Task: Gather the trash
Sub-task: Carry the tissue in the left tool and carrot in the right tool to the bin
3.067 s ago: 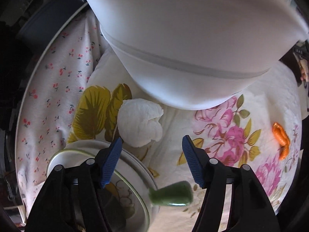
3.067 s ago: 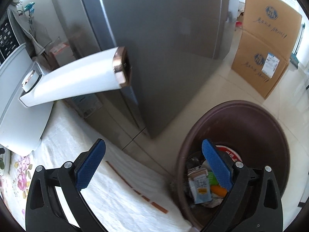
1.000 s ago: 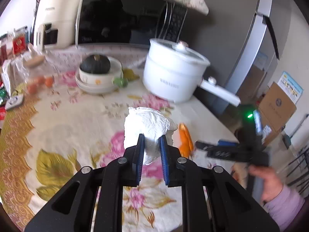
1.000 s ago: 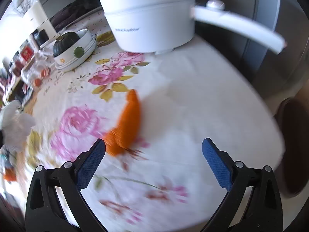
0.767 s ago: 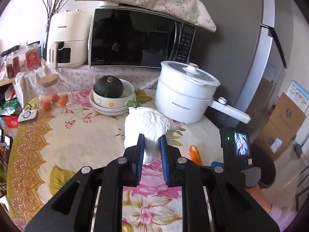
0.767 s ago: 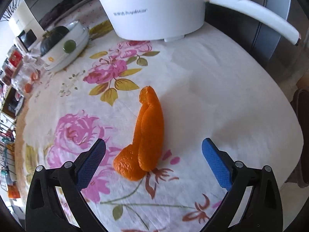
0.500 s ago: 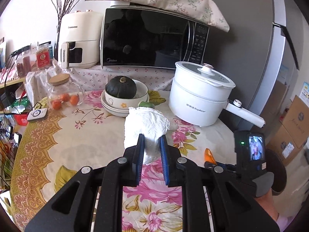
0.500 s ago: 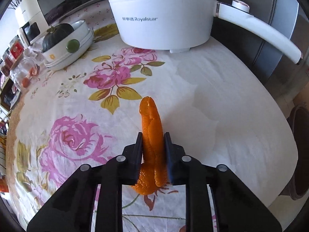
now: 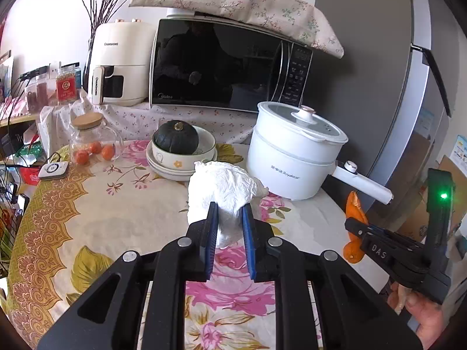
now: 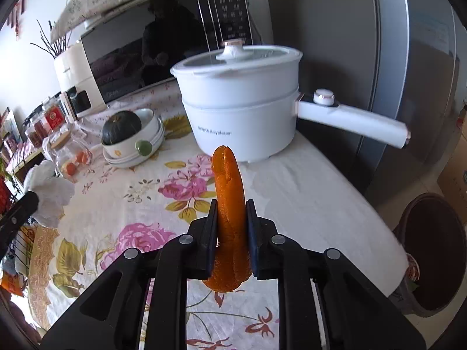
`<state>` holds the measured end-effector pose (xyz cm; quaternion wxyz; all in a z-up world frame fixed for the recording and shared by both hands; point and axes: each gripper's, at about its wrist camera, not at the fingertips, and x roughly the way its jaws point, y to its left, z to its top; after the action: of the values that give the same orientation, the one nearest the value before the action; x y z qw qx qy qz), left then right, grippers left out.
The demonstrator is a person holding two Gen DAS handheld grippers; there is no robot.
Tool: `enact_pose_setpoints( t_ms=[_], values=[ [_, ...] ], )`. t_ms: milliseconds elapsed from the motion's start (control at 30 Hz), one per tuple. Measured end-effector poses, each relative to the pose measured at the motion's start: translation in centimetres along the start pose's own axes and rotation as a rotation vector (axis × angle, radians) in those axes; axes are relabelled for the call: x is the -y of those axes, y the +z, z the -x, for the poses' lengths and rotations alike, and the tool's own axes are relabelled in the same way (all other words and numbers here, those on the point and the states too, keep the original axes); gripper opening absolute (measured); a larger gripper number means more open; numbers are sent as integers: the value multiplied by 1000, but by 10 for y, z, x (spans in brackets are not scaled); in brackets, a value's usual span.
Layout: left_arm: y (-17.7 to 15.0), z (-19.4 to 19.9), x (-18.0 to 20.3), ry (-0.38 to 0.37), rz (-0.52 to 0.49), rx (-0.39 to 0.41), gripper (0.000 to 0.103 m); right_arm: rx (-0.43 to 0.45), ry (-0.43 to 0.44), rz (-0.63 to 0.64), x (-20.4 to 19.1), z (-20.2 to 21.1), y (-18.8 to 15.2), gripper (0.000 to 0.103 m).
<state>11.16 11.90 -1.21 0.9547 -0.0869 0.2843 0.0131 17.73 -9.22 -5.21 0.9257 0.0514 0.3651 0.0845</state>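
With the left gripper [image 9: 229,224] clamped on the crumpled tissue [image 9: 224,192] and the right gripper [image 10: 232,227] pinching the orange peel [image 10: 230,204], both clear of the table [image 10: 306,186], keep both squeezes firm and carry them to the bin [image 10: 435,250] at about four o'clock.

"CHANGHONG" on the air fryer [image 9: 119,64], on its front and again on its handle. "Midea" low on the microwave [image 9: 221,64] door. "Royalstar" with unreadable characters before it on the white pot [image 9: 292,157]. "DAS" on the right gripper [image 9: 354,227] body.
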Motion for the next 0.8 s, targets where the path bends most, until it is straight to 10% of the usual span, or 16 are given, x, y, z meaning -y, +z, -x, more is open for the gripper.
enact_pose_setpoints(
  t_ms=[800],
  values=[
    [-6, 13, 126, -174, -109, 68, 17, 192, -128, 0, 86, 90, 2, 17]
  ],
)
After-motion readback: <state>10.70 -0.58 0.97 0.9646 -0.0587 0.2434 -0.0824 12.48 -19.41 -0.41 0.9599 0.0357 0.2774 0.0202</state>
